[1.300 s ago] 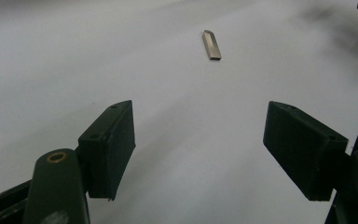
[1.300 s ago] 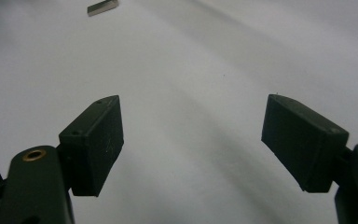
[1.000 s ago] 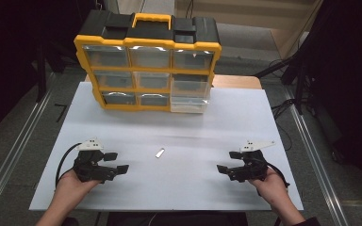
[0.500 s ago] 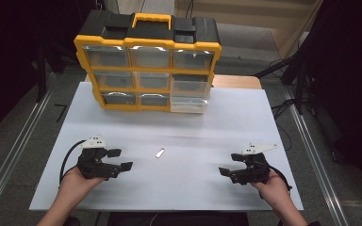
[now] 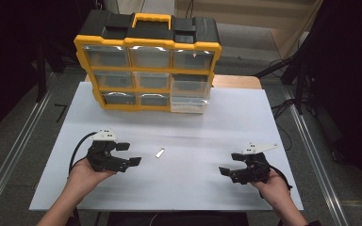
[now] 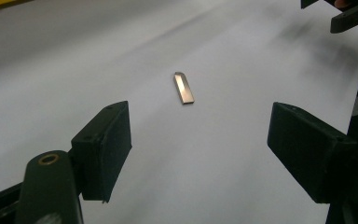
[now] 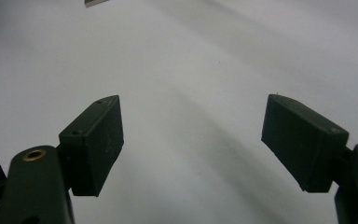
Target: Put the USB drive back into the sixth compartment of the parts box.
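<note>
A small flat metal strip (image 5: 159, 152) lies on the white table (image 5: 226, 122) between my two hands. My left gripper (image 5: 129, 154) is just left of it, pointing at it, and its jaws have just been opening, with nothing between them. In the left gripper view the strip (image 6: 183, 87) lies ahead of the wide-open left gripper (image 6: 198, 149), apart from both pads. My right gripper (image 5: 228, 164) stands open further right, pointing left, well away from the strip. In the right gripper view the open right gripper (image 7: 191, 140) frames bare table, and the strip (image 7: 93, 2) peeks in at the top edge.
A yellow and black drawer organizer (image 5: 148, 66) with several clear drawers stands upright at the back of the table. The other gripper (image 6: 354, 16) shows at the top right of the left gripper view. Dark floor and metal rails flank the table.
My left gripper has moved right, toward the metal strip, and risen slightly. The right gripper and the strip have stayed put.
</note>
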Demonstrator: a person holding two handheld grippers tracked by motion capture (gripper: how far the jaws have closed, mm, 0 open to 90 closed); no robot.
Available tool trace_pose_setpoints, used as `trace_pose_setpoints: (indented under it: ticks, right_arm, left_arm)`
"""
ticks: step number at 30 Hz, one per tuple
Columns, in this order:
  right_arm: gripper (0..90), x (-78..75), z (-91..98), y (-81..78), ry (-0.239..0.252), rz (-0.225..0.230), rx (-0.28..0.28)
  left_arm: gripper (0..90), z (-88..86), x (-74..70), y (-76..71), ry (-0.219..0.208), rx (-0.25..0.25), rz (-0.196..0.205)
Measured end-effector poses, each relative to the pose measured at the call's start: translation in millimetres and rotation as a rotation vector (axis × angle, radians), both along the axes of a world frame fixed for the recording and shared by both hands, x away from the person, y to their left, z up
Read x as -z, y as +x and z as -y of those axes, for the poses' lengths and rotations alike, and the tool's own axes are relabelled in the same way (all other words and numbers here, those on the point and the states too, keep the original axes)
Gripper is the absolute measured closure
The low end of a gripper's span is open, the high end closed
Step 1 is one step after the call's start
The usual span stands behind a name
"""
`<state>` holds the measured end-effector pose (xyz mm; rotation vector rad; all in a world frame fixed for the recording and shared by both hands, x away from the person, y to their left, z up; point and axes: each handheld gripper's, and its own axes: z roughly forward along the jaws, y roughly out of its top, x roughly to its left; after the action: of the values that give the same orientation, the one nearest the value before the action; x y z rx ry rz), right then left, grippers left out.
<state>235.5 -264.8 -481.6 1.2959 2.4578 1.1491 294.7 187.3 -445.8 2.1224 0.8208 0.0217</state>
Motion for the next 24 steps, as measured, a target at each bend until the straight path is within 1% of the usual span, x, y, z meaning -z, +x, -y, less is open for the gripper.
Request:
trace_pose_setpoints:
  ticks: [7, 11, 16, 19, 24]
  right_arm:
    - [19.1, 0.0, 0.2, -0.3, -0.001, 0.001, -0.003]
    - [19.0, 0.1, -0.1, -0.1, -0.003, 0.000, -0.003]
    - [19.1, 0.5, -0.1, 0.1, -0.005, -0.001, -0.001]
    - [19.1, 0.6, -0.4, 0.3, -0.007, 0.001, -0.003]
    - [19.1, 0.5, -0.5, 0.1, -0.007, 0.002, -0.007]
  left_arm:
    - [22.9, 5.5, -1.1, 7.0, 0.003, 0.007, -0.013]
    - [22.9, 9.1, -2.3, 10.8, 0.009, 0.009, -0.010]
    - [22.9, 14.3, -2.9, 16.2, 0.011, 0.013, -0.018]
    - [23.0, 19.1, -3.7, 19.5, 0.002, 0.016, -0.014]
    - [23.0, 25.5, -3.5, 24.0, 0.010, 0.012, -0.011]
